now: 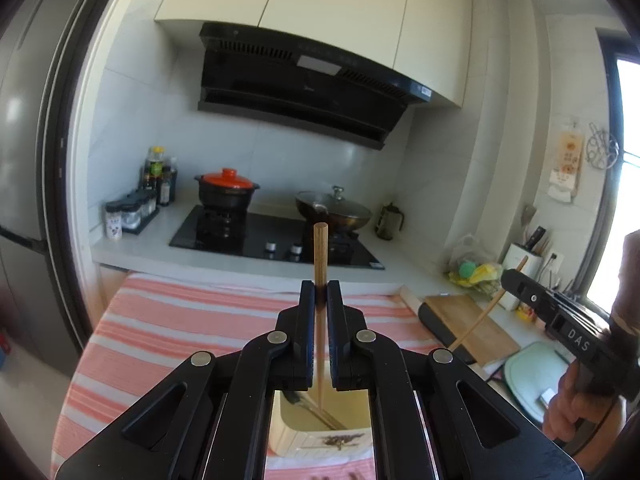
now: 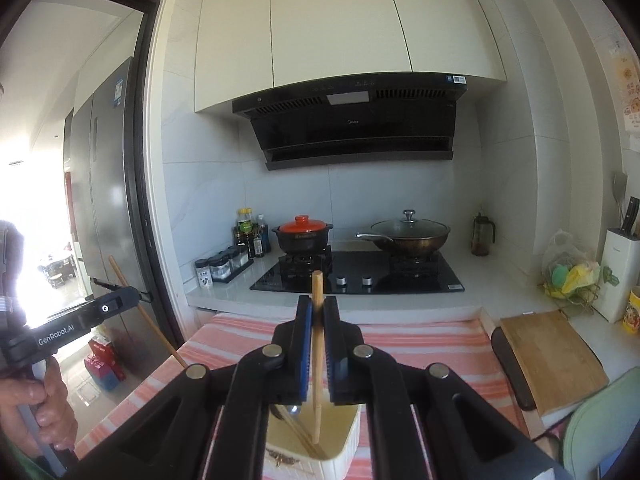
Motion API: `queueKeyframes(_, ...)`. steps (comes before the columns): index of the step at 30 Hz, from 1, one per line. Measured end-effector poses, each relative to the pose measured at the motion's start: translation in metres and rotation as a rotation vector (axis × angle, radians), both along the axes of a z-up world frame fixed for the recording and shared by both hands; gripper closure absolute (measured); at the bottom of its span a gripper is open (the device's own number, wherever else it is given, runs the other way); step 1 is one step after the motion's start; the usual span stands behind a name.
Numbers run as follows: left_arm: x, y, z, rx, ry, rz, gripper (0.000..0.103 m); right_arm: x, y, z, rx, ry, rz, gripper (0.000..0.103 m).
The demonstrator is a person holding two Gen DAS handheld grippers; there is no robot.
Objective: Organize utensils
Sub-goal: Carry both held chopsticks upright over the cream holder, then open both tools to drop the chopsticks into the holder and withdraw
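Observation:
My left gripper (image 1: 321, 286) is shut on a wooden chopstick (image 1: 320, 252) that stands upright between its pads. The stick's lower tip hangs over a cream utensil box (image 1: 304, 440) with other utensils lying inside. My right gripper (image 2: 318, 302) is likewise shut on a second wooden chopstick (image 2: 317, 360), whose lower end reaches into the same box (image 2: 340, 452). In the left wrist view the right gripper (image 1: 516, 280) shows at the right with its slanted chopstick (image 1: 486, 316). The right wrist view has the left gripper (image 2: 134, 294) and its chopstick (image 2: 156, 336) at the left.
The box sits on a pink-striped cloth (image 2: 420, 344). Behind are a black hob (image 2: 360, 276), a red-lidded pot (image 2: 303, 232) and a lidded wok (image 2: 408, 232). A cutting board (image 2: 552, 356) and knife block (image 2: 618, 268) are right, jars (image 2: 220, 266) and a fridge (image 2: 104, 200) left.

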State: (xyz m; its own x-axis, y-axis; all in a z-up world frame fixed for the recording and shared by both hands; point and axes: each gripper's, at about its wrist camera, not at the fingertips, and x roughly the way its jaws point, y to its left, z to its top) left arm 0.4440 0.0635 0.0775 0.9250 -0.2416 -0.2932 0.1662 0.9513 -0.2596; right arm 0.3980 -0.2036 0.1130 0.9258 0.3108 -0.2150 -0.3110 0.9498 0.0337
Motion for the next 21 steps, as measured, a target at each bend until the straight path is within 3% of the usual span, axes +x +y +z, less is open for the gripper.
queueKeyframes(5,0.059,-0.013,-0.048,0.01,0.16,-0.016,0.1,0.061,0.02,-0.04,-0.076,0.123,0.006,0.097)
queueKeyframes(12,0.11,-0.039,-0.108,0.087,0.354,-0.047,0.097,0.127,0.032,-0.112,-0.129,0.43,0.039,0.094)
queueKeyframes(14,0.114,-0.041,-0.114,0.091,0.396,-0.039,0.073,0.131,0.032,-0.117,-0.122,0.452,0.054,0.089)
queueKeyframes(15,0.11,-0.041,-0.114,0.084,0.397,-0.039,0.067,0.131,0.03,-0.115,-0.109,0.45,0.053,0.076)
queueKeyframes(16,0.104,-0.039,-0.111,0.074,0.388,-0.041,0.058,0.128,0.028,-0.111,-0.086,0.437,0.052,0.071)
queueKeyframes(17,0.099,-0.036,-0.108,0.068,0.377,-0.046,0.053,0.122,0.024,-0.104,-0.066,0.42,0.051,0.066)
queueKeyframes(21,0.06,-0.02,-0.09,0.076,0.337,-0.076,0.04,0.091,0.011,-0.078,-0.048,0.365,0.067,0.066)
